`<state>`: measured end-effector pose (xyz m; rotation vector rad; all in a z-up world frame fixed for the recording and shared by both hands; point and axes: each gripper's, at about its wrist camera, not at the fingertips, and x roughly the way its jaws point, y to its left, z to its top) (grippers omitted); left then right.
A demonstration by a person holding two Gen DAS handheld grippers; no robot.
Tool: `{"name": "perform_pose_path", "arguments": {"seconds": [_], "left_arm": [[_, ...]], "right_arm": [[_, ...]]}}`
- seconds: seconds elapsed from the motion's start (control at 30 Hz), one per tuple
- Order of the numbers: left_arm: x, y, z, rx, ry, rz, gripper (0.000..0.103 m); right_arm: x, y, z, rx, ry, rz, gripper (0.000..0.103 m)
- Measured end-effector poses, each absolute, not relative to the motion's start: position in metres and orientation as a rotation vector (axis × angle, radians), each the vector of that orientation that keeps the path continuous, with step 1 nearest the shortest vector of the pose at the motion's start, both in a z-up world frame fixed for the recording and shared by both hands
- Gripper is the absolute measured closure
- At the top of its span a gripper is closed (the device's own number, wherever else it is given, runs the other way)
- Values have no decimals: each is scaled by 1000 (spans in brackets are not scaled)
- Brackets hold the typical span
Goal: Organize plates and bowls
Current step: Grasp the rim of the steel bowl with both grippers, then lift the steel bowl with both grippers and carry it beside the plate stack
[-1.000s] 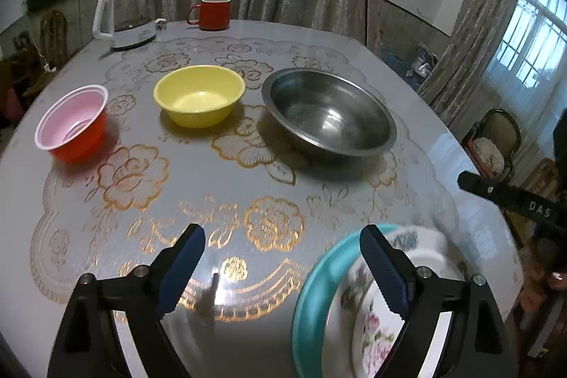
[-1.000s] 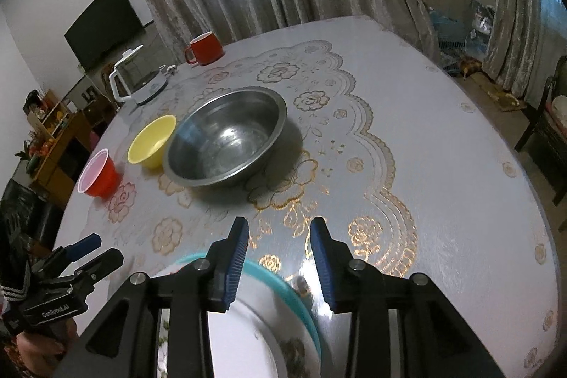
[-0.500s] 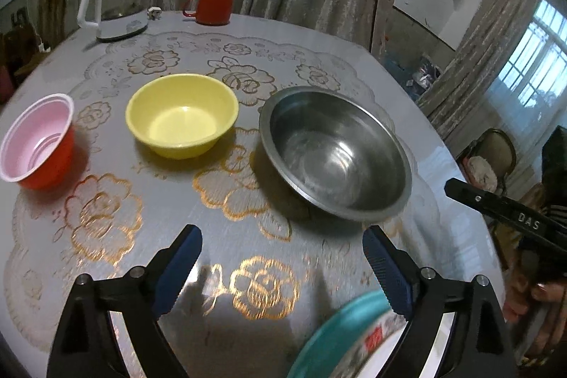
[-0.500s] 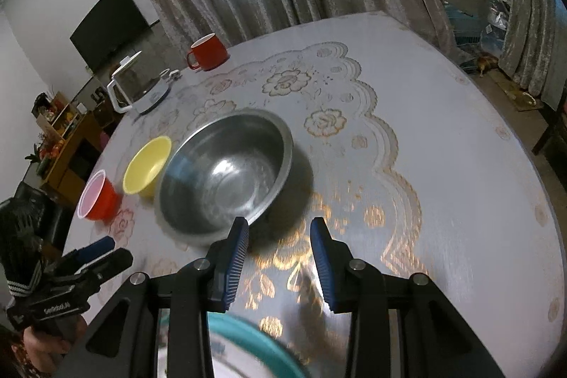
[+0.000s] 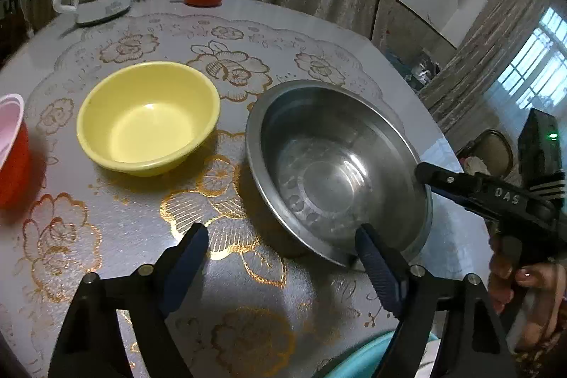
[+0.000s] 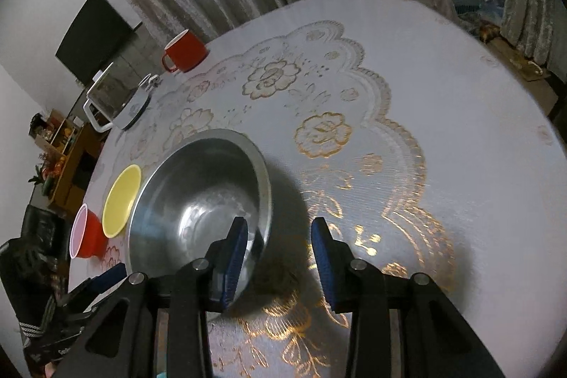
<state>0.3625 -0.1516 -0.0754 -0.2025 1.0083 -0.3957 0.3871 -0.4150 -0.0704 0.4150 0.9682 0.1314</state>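
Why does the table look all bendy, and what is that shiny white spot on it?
Left wrist view: the fisheye lens curves the round table; the white spot is glare on its shiny lace-patterned cover. Right wrist view: the shiny steel bowl throws a dark shadow beside it.

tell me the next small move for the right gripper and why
Probably ease the right gripper forward and down so its jaws straddle the steel bowl's near rim, then close. One jaw already sits over the rim, the other outside; nothing is gripped yet.
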Motion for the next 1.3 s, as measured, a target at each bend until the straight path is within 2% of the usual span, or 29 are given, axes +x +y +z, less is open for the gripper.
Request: {"name": "perform_pose_path", "arguments": {"seconds": [0.07, 0.23, 0.3, 0.33, 0.6, 0.9, 1.3], "left_arm": [[365, -152, -77, -205, 1009, -404, 21], [371, -158, -79, -203, 1016, -436, 29], [374, -163, -81, -185, 1017, -444, 35], [376, -165, -82, -172, 1020, -444, 42], [379, -175, -82, -86, 989, -476, 68], [358, -169, -77, -61, 975, -488, 69], [310, -145, -48, -72, 906, -455, 69]], "right_arm": [[392, -409, -74, 387, 977, 143, 66], [402, -397, -86, 367, 1010, 168, 78], [404, -394, -91, 362, 1021, 173, 80], [405, -393, -92, 363, 1023, 178, 81], [403, -377, -94, 260, 1038, 181, 87], [381, -371, -93, 253, 1050, 182, 89], [335, -344, -62, 238, 1004, 200, 89]]}}
